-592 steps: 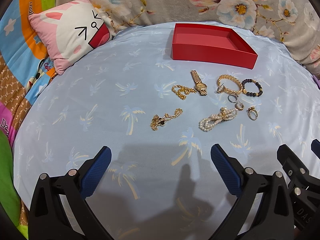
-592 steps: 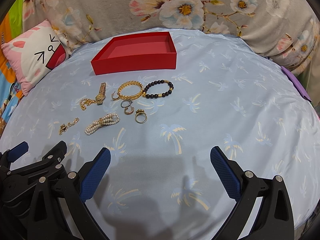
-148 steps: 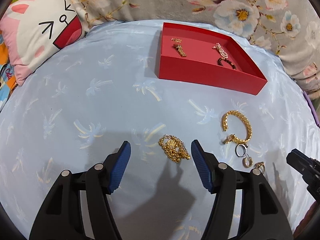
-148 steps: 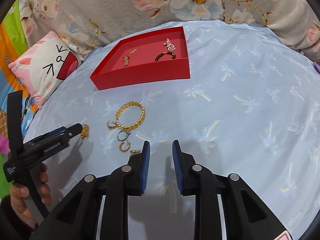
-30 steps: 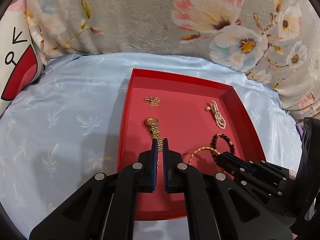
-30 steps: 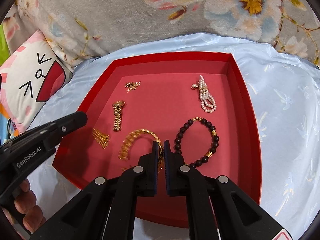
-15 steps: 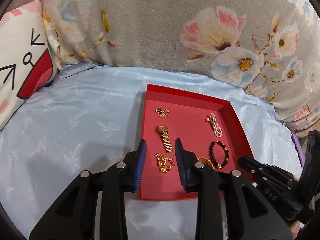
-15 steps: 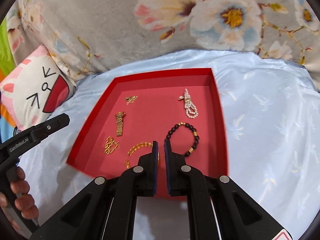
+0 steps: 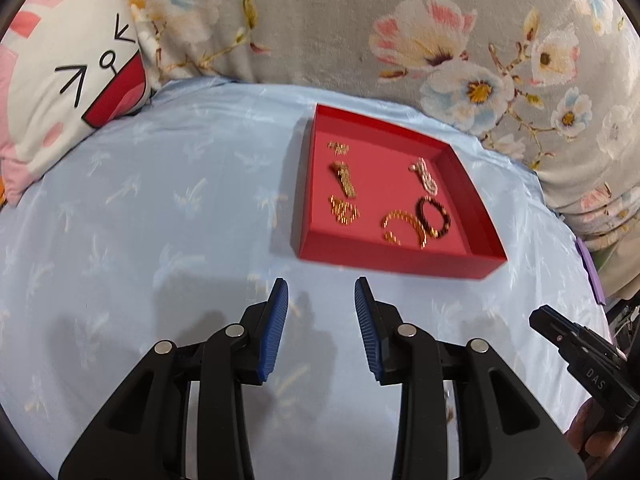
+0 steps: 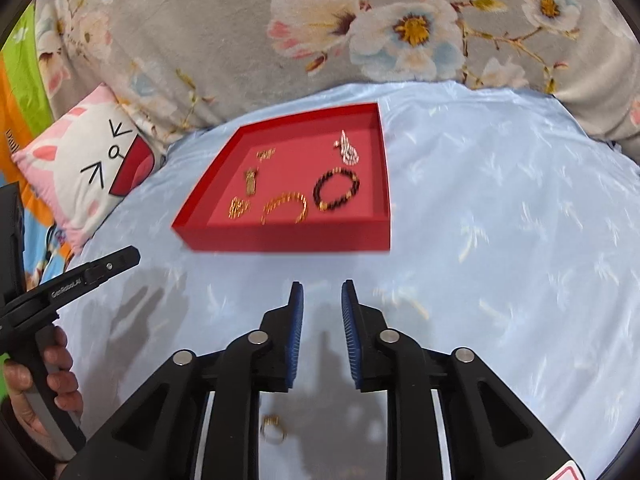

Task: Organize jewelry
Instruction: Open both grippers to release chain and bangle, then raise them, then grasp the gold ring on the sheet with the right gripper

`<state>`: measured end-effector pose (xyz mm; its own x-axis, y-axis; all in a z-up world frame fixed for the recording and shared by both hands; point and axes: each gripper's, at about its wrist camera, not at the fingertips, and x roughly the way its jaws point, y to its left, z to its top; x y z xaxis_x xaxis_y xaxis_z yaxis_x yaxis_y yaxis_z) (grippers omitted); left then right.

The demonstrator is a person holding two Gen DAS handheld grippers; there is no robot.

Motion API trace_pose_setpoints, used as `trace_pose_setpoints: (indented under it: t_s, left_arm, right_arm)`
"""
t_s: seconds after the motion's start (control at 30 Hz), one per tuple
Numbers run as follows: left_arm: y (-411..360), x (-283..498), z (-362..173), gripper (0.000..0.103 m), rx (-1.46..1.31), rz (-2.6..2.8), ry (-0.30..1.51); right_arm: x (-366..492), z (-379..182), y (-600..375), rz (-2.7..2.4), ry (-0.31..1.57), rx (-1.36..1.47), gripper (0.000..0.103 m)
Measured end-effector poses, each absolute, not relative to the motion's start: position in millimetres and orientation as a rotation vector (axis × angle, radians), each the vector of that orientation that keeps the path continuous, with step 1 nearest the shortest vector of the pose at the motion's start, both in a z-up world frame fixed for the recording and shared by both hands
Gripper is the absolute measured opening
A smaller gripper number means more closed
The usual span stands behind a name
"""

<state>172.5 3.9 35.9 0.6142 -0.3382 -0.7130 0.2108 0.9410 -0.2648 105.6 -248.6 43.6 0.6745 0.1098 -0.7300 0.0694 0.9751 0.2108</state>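
A red tray [image 9: 392,258] [image 10: 288,238] sits on the blue cloth and holds a gold watch [image 9: 344,178], a gold chain [image 9: 344,212], a gold bracelet [image 9: 404,226] [image 10: 284,208], a dark bead bracelet [image 9: 434,216] [image 10: 336,188], a pearl piece [image 9: 424,174] and a small gold chain [image 9: 338,147]. My left gripper [image 9: 321,304] is open and empty, short of the tray's near wall. My right gripper [image 10: 322,304] is open a little and empty, also short of the tray. A gold ring [image 10: 274,432] lies on the cloth under the right gripper.
A cat-face pillow [image 9: 68,88] [image 10: 88,176] lies at the left. A floral grey blanket [image 9: 360,20] rises behind the tray. The right gripper's body [image 9: 584,364] shows at the lower right of the left view; the left gripper's body [image 10: 68,280] is at the right view's left.
Both grippers have pulled back from the tray and opened. The gold chain and gold bracelet now lie loose in the tray.
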Motion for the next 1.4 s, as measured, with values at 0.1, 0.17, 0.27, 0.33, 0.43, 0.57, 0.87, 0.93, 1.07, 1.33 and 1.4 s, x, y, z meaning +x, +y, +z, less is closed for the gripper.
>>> trace_pose_setpoints:
  t_s: [0.1,0.17,0.27,0.33,0.43,0.57,0.87,0.93,1.07,1.33,1.4]
  left_arm:
    - [5,157,28,0.033,-0.143,-0.313,0.874]
    - [7,147,23,0.033,-0.14,-0.315,0.888]
    - [7,133,17,0.034,-0.128,-0.315,0.902]
    - [6,126,13,0.034,-0.122,-0.32,0.914]
    - [5,116,9,0.034,-0.118,-0.328,0.929]
    - [0,105,2,0.034,-0.094,-0.337,0.943]
    - [-8,98,-4,0.034,-0.082,-0.352,0.965]
    - [-10,98,-4,0.034,-0.078,-0.355,0.964]
    - [-13,99,-4,0.034,-0.077,-0.364,0.966]
    - [-22,100,-4,0.034,-0.065,-0.385,0.968]
    - [-24,101,-5,0.034,-0.064,-0.389,0.971]
  right_arm:
    - [85,35,-240,0.039,0.863,0.232,0.024]
    - [74,29,-234,0.053,0.884,0.234,0.025]
    - [61,17,-223,0.066,0.915,0.227,0.025]
    - [55,8,-217,0.075,0.937,0.233,0.026]
    - [51,0,-211,0.085,0.957,0.234,0.026]
    - [49,-7,-203,0.093,0.965,0.221,0.026]
    - [57,-17,-195,0.091,0.981,0.198,0.026]
    - [59,-19,-196,0.088,0.984,0.193,0.026]
    - [60,-19,-193,0.084,0.98,0.166,0.025]
    - [63,-20,-197,0.079,0.977,0.17,0.02]
    - [63,-20,-199,0.076,0.974,0.161,0.019]
